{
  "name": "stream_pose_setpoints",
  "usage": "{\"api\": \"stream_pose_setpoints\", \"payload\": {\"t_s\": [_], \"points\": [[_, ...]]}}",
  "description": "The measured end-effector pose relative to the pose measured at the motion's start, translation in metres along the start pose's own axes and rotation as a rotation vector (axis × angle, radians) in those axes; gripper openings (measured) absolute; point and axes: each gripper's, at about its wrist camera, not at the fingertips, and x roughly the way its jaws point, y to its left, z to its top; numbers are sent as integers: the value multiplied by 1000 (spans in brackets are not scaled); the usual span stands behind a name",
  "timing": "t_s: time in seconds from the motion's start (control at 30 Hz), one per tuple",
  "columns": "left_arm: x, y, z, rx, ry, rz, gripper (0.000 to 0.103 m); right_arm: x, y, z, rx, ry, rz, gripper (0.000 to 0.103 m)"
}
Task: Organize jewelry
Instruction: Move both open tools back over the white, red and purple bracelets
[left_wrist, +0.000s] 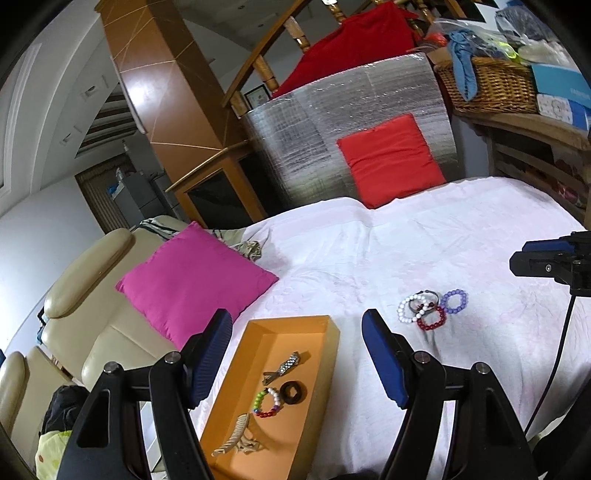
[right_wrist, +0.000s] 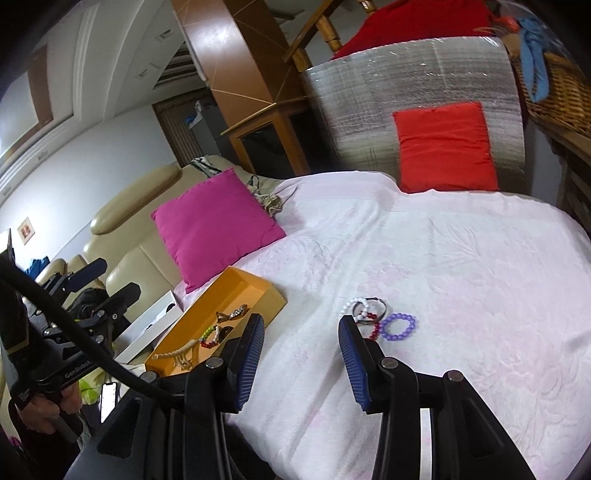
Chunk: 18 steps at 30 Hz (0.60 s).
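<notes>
An orange tray (left_wrist: 325, 354) sits on the bed (left_wrist: 424, 251), which is covered in a white textured spread, near its left edge. Inside the tray lie a metal watch band (left_wrist: 286, 367), a dark ring (left_wrist: 293, 391), a multicoloured bead bracelet (left_wrist: 267, 402) and a beige hair claw (left_wrist: 236, 435). To the right, well apart from the tray, a small cluster rests on the spread — a white bead bracelet (left_wrist: 408, 308), a red bead bracelet (left_wrist: 432, 319), a purple bead bracelet (left_wrist: 454, 301) and a metal bangle (left_wrist: 426, 299), touching or overlapping. A magenta cushion (left_wrist: 195, 280) lies just behind the tray; a red cushion (left_wrist: 391, 158) leans on a silver foil-covered panel (left_wrist: 332, 125). A cream leather sofa (left_wrist: 92, 295) and a wicker basket (left_wrist: 487, 81) flank the bed. The left gripper (left_wrist: 297, 354) hangs spread apart over the tray, holding nothing; the right gripper (right_wrist: 301, 356) is likewise released, above the spread just short of the cluster. "GenRobot" is printed on the left gripper's body.
</notes>
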Motion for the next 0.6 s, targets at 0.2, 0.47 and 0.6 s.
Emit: {"api": "stream_pose_setpoints", "payload": {"t_s": [0.2,0.47,0.6], "points": [[7,-19,8,33,3,-16,73,3,-21,-1,41,-7,-3,46],[19,-41,15,74,15,-22,73,12,-49,-4,98,-14,3,46],[26,-53,19,95,23,-27,73,18,-62,-7,120,-10,4,46]]}}
